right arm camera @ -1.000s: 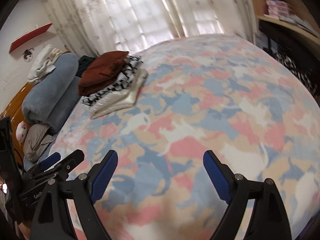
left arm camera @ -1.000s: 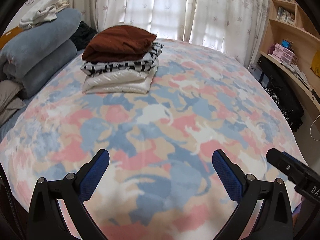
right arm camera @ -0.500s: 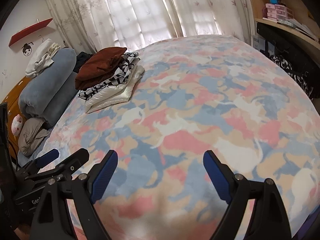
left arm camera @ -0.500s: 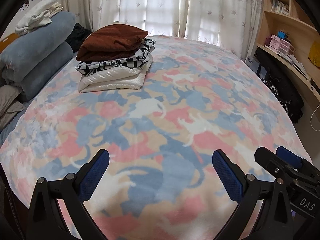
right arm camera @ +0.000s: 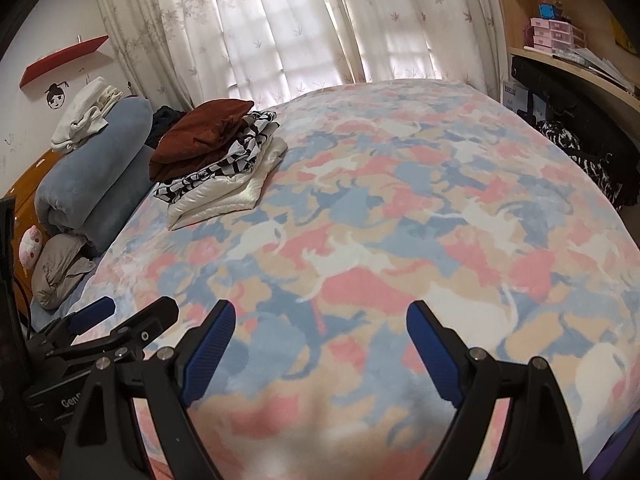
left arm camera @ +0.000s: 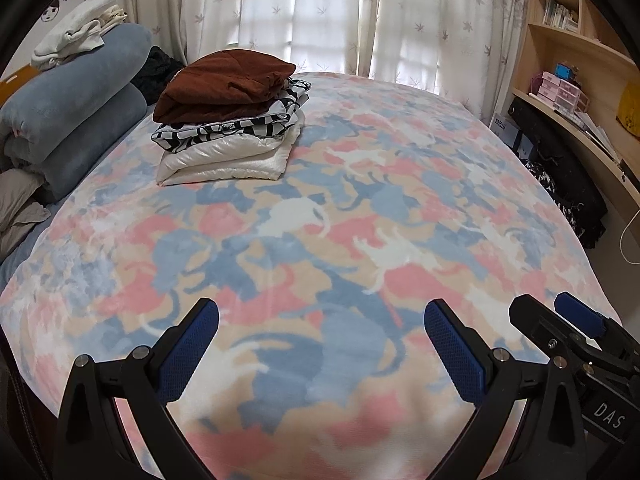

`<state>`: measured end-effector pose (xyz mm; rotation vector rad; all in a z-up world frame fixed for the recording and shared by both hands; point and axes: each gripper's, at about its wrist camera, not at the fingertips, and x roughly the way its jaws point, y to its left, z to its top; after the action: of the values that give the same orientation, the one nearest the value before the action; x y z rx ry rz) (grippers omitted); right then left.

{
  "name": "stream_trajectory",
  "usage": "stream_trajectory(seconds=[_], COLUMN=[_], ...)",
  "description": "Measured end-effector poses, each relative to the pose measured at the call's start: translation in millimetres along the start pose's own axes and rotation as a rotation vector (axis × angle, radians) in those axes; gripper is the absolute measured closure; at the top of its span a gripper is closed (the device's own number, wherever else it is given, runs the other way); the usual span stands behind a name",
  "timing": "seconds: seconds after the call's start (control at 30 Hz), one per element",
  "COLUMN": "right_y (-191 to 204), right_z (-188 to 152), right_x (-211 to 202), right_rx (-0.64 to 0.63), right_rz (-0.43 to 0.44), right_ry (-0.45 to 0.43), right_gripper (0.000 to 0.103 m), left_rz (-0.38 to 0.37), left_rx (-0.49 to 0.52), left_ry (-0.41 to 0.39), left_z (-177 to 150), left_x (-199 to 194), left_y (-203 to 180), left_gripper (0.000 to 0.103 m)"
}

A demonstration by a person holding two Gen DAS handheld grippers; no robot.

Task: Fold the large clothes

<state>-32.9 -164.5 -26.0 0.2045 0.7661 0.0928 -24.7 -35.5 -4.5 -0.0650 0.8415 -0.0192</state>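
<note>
A stack of folded clothes (left arm camera: 230,128) (right arm camera: 216,160) sits at the far left of the bed: a brown garment (left arm camera: 224,84) on top, a black-and-white patterned one (left arm camera: 240,128) under it, a shiny white one (left arm camera: 224,160) at the bottom. My left gripper (left arm camera: 320,320) hangs open over the near edge of the bed, holding nothing. My right gripper (right arm camera: 320,316) is open too, empty, beside the left one. The right gripper's fingers (left arm camera: 576,320) show at the lower right of the left wrist view, and the left gripper's fingers (right arm camera: 120,316) at the lower left of the right wrist view.
A pastel cat-print blanket (left arm camera: 360,220) covers the bed. Rolled blue bedding (left arm camera: 72,120) with white cloth on top lies along the left side. Curtains (left arm camera: 320,12) hang behind the bed. A wooden shelf unit (left arm camera: 580,80) and black bags (left arm camera: 560,176) stand on the right.
Both grippers have drawn back from the bed and tilted up slightly, so more of the room shows. Both stayed open and empty.
</note>
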Motion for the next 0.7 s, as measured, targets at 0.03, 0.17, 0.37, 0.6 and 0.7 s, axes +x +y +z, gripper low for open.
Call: stream_trajectory(seconds=[0.03,0.17,0.37,0.6,0.7], right_y=[0.3,-0.6,-0.6,-5.1,-4.8], right_z=[0.3,-0.1,0.0,2.3,2.5], right_x=[-0.2,-0.2,-0.4,0.7,0.9], right_rx=[-0.003,-0.006,-0.006,-0.012,-0.012], right_rz=[-0.002,-0.005,-0.006,-0.021,-0.021], right_ry=[-0.002,-0.004,-0.005,-0.009,-0.008], right_gripper=[0.015,0.015,0.015,0.015,0.015], left_rz=[0.002,0.001,0.000,-0.002,-0.002], left_rx=[0.003,0.000,-0.002,-0.002,-0.001], left_ry=[0.000,0.002,-0.001,0.001,0.002], left_z=[0.0,-0.2,-0.3,0.0,0.2], left_x=[0.0,-1.1,-2.5,-1.8,-1.8], left_y=[-0.1,-0.8,-1.9,-1.0,-0.9], left_gripper=[0.001,0.001,0.001,0.001,0.001])
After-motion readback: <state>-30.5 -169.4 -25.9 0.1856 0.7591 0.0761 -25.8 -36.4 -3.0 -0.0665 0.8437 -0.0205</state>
